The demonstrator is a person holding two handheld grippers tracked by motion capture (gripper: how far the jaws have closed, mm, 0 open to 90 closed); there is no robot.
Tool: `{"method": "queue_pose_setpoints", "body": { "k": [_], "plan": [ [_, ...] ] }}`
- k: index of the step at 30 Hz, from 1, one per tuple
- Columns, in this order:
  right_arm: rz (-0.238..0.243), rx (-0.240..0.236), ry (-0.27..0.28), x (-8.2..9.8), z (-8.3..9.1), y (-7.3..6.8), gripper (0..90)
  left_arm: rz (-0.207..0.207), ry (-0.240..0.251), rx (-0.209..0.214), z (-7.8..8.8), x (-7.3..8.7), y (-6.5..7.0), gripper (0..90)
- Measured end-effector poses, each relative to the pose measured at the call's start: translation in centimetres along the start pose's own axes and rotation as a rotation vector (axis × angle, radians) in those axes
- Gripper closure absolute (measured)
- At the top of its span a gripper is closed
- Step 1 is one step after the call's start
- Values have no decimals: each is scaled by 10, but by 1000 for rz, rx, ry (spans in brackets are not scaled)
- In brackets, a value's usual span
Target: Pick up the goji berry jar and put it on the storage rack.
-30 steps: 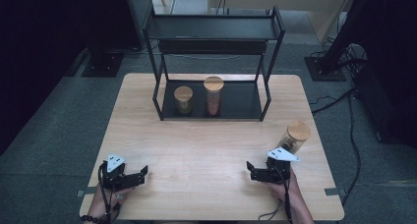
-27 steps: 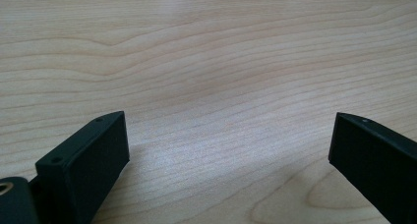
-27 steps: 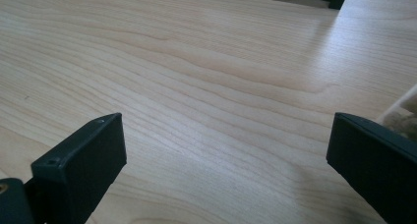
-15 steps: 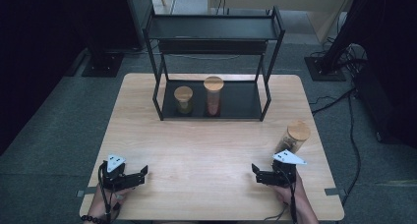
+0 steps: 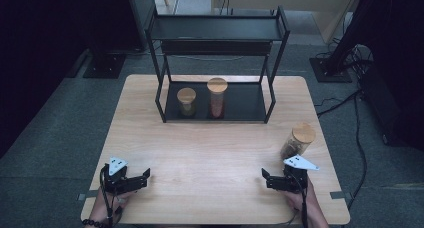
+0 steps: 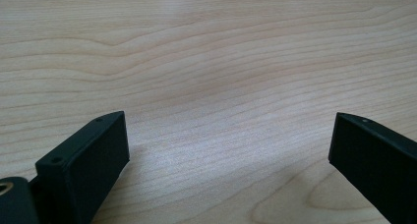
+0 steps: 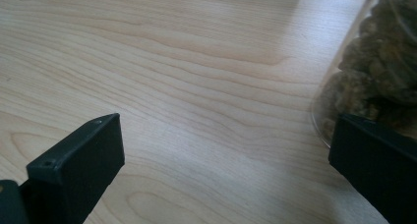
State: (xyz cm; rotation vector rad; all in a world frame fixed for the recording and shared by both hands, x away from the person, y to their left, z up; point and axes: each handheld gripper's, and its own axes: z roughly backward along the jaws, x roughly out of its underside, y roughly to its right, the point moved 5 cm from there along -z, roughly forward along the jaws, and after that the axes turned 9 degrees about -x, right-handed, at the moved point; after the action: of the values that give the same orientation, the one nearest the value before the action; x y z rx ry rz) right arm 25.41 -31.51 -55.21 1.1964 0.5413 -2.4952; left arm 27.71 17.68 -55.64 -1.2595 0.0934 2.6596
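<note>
- High view, far left: the left claw (image 5: 141, 177) lies low on the near-left part of the worktop (image 5: 210, 153), held by a hand (image 5: 107, 208) that comes in from the bottom edge, with a beaded band at the wrist. A grey three-cornered plate sits on top of it.
- Left gripper view: the left claw's (image 6: 223, 160) two black jaws stand wide apart with only bare wood grain between them; it grips nothing.
- Toward the middle and far side of the worktop stands a black two-level shelf rack (image 5: 216, 35). On its lower level stand a short jar (image 5: 186, 101) and, just to its right, a taller jar (image 5: 217, 96), both with pale wooden lids, near each other but apart.
- Right of centre at the near edge, the right claw (image 5: 268, 178) points toward the middle of the worktop, held by the other hand (image 5: 300, 200).
- Right gripper view: the right claw's (image 7: 223, 160) jaws are spread wide and hold nothing; wood shows between them.
- Far right: the cork-lidded jar (image 5: 297, 142), filled with brownish lumps, stands upright on the worktop just beyond the right claw. In the right gripper view its glass wall (image 7: 373, 62) rises just behind the right-hand jaw; contact cannot be judged.
</note>
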Motion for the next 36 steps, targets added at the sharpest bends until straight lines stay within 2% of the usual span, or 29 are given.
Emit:
{"method": "queue_pose_setpoints", "body": {
  "k": [22,29,34,36],
  "plan": [
    [-19,39,0,14,28,28,0,-3,-2,-6,0,0,0,20],
    [-26,58,-4,18,38,41,0,-5,-2,-7,0,0,0,20],
    [-54,57,-9,24,44,51,0,-6,-4,-8,0,0,0,20],
    [-46,68,-10,25,46,53,0,-5,-4,-9,0,0,0,20]
  ]
}}
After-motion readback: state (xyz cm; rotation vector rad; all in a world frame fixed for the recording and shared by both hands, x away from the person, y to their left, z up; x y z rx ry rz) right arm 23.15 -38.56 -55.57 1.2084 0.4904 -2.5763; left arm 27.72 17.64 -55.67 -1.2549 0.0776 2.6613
